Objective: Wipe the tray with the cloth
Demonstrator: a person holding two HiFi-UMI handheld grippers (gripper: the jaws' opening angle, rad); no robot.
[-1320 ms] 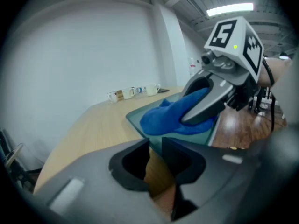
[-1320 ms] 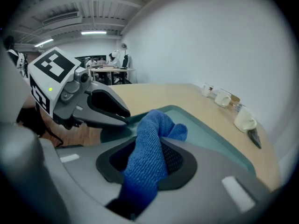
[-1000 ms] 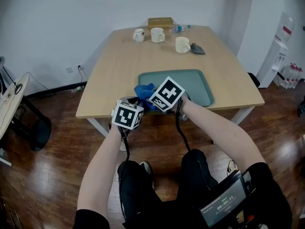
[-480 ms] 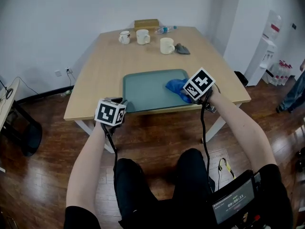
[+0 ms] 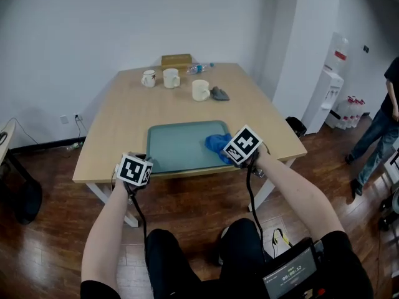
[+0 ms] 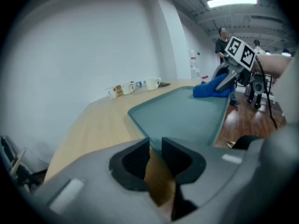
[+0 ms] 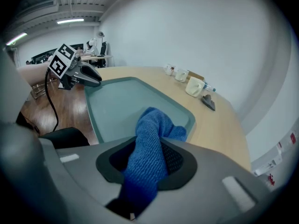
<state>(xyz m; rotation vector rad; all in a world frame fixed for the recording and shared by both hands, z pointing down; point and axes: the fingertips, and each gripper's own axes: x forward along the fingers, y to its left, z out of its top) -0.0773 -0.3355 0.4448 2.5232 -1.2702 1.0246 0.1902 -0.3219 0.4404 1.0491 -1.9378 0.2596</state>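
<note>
The right gripper [image 5: 232, 154] is clamped tight on the blue cloth [image 5: 216, 144], which lies bunched in the near right corner of the green tray [image 5: 177, 147]; the left gripper [image 5: 147, 163] pinches the tray's near left corner on the wooden table [image 5: 118, 129]

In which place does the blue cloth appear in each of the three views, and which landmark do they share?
Head view: blue cloth right of centre, on the green tray's right end.
Left gripper view: upper right, at the tray's far end.
Right gripper view: lower centre, pinched in the right hand-held gripper.
Shared landmark: the green tray, in all three.
</note>
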